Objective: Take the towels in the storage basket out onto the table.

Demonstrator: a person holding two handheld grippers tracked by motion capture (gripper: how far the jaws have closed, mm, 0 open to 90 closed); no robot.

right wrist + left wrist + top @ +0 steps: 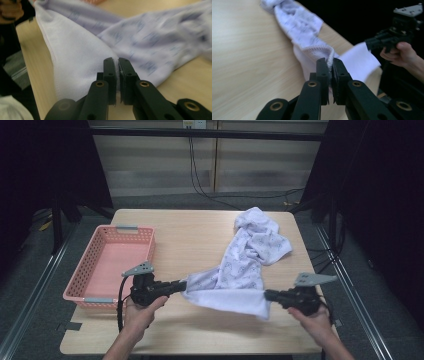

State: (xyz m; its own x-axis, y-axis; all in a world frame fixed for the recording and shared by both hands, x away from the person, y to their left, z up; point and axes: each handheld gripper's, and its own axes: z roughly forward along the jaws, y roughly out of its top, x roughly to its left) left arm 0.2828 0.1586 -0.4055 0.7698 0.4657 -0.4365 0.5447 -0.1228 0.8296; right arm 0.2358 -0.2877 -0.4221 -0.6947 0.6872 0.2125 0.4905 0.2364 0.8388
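A white cloth with a faint blue print (250,255) trails from the table's far right toward the front. Its near edge hangs stretched between both grippers, lifted off the wood. My left gripper (183,284) is shut on the cloth's left corner; in the left gripper view the hem (322,50) is pinched between the jaws (330,62). My right gripper (266,294) is shut on the right corner, with the cloth (82,50) pressed between its jaws (117,61). In the left gripper view the right gripper (372,42) shows farther off, in a hand.
A pink plastic basket (80,275) stands on the left side of the wooden table (190,235), close beside my left hand. Black cables run along the floor behind the table. Dark curtains hang on both sides.
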